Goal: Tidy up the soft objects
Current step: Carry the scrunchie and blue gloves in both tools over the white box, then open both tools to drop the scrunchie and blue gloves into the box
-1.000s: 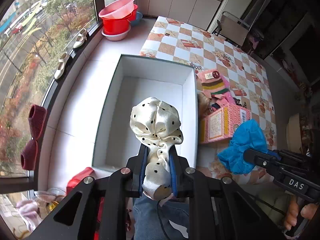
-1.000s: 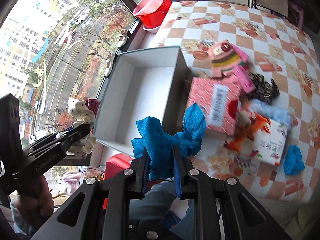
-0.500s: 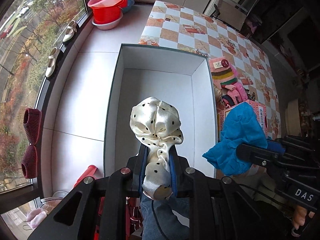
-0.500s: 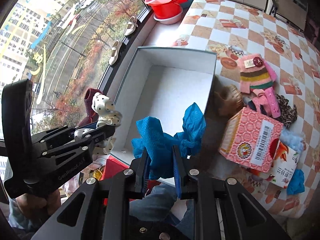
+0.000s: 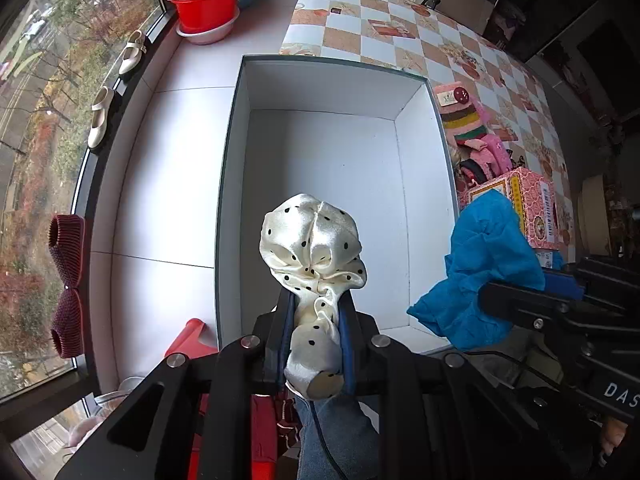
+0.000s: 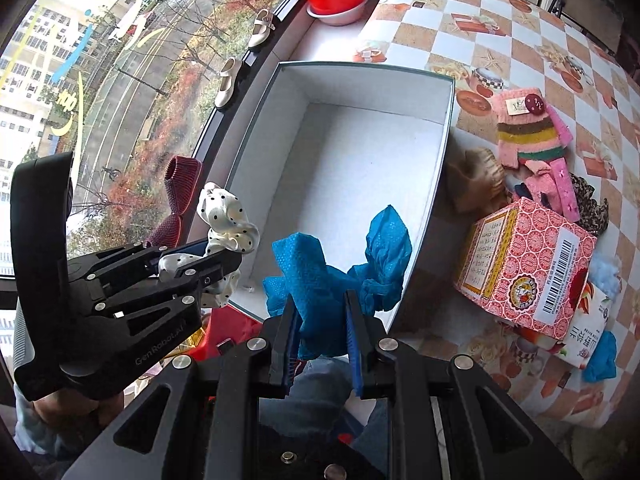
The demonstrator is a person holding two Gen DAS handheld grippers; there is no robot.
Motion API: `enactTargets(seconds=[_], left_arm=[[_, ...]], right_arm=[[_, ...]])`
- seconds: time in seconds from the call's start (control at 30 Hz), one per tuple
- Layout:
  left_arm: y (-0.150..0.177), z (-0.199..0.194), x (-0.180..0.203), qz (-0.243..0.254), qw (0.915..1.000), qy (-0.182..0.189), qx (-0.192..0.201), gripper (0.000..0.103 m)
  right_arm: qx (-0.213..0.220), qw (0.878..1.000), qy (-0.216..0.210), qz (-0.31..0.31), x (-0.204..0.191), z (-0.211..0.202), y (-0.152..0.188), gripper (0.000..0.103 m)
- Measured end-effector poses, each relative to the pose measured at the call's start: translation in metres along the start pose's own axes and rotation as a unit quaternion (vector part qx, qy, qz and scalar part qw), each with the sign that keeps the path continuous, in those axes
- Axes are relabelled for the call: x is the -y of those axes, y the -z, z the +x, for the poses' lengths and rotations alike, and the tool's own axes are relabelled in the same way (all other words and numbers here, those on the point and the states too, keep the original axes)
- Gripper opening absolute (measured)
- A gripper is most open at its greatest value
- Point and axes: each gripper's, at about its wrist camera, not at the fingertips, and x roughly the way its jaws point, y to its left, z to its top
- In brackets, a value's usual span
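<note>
My left gripper (image 5: 314, 304) is shut on a cream polka-dot scrunchie (image 5: 312, 240) and holds it above the near end of the white open box (image 5: 320, 168). The left gripper (image 6: 208, 258) and its scrunchie (image 6: 226, 220) also show in the right wrist view, at the box's near left corner. My right gripper (image 6: 322, 304) is shut on a crumpled blue cloth (image 6: 336, 268) and holds it over the near right edge of the box (image 6: 360, 152). The blue cloth (image 5: 486, 272) also shows in the left wrist view. Nothing lies in the box.
Right of the box on the checkered table (image 6: 500, 20) lie a striped knit mitten (image 6: 528, 128), pink items (image 6: 556, 184), a pink patterned carton (image 6: 528, 276), a white packet (image 6: 588, 328) and another blue cloth (image 6: 600, 356). Red basins (image 5: 208, 4) and shoes (image 5: 100, 116) sit by the window.
Both grippers have moved forward and over the box with their loads. The blue cloth has come from the table side to the box's near right edge.
</note>
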Motion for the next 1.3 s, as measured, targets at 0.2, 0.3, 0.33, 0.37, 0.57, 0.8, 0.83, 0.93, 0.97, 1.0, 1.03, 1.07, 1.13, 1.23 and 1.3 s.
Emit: enactTargets(seconds=[0.2, 0.3, 0.33, 0.37, 0.57, 0.8, 0.83, 0.93, 0.97, 1.0, 1.03, 1.07, 1.13, 1.23, 1.3], left_arm=[[0.002, 0.004, -0.002, 0.006, 0.9999, -0.006, -0.006, 0.022], [0.002, 0.005, -0.004, 0.005, 0.9999, -0.005, -0.008, 0.022], [0.002, 0.006, -0.004, 0.005, 0.9999, -0.005, -0.009, 0.022], [0.001, 0.006, -0.005, 0.004, 0.9999, -0.005, -0.010, 0.022], [0.001, 0.009, -0.006, 0.005, 0.9999, -0.004, -0.015, 0.022], [0.001, 0.014, -0.005, 0.006, 0.9997, -0.005, -0.022, 0.024], [0.001, 0.015, -0.006, 0.007, 0.9997, -0.005, -0.023, 0.024], [0.002, 0.015, -0.004, 0.010, 0.9997, -0.005, -0.023, 0.028], [0.002, 0.015, -0.004, 0.011, 0.9997, -0.004, -0.023, 0.031], [0.002, 0.015, -0.004, 0.012, 0.9997, -0.004, -0.023, 0.034], [0.002, 0.015, -0.003, 0.014, 0.9996, -0.004, -0.023, 0.041], [0.002, 0.016, -0.003, 0.015, 0.9996, -0.004, -0.023, 0.049], [0.002, 0.016, -0.003, 0.017, 0.9996, -0.004, -0.024, 0.059], [0.001, 0.017, -0.004, 0.016, 0.9996, -0.006, -0.024, 0.075], [0.001, 0.018, -0.008, 0.012, 0.9994, -0.017, -0.027, 0.083]], right_arm=[[-0.008, 1.000, 0.000, 0.000, -0.002, 0.006, 0.000, 0.022], [-0.011, 1.000, 0.000, 0.001, -0.002, 0.009, -0.001, 0.022], [-0.012, 1.000, 0.000, 0.001, -0.002, 0.010, -0.002, 0.022], [-0.013, 1.000, 0.000, 0.001, -0.002, 0.011, -0.002, 0.022], [-0.017, 1.000, -0.001, 0.004, -0.003, 0.014, -0.003, 0.022], [-0.024, 1.000, 0.000, 0.006, -0.003, 0.019, -0.003, 0.022], [-0.025, 1.000, 0.001, 0.005, -0.004, 0.020, -0.003, 0.022], [-0.029, 1.000, 0.004, 0.001, -0.005, 0.023, -0.004, 0.022], [-0.030, 1.000, 0.005, 0.001, -0.006, 0.024, -0.005, 0.022], [-0.031, 1.000, 0.006, 0.000, -0.007, 0.024, -0.004, 0.022], [-0.031, 0.999, 0.006, 0.000, -0.007, 0.025, -0.004, 0.022], [-0.032, 0.999, 0.006, 0.000, -0.007, 0.025, -0.005, 0.022], [-0.032, 0.999, 0.006, -0.001, -0.007, 0.025, -0.005, 0.023], [-0.035, 0.999, 0.006, -0.003, -0.008, 0.026, -0.004, 0.057], [-0.030, 0.999, 0.021, 0.000, -0.006, 0.024, -0.004, 0.066]])
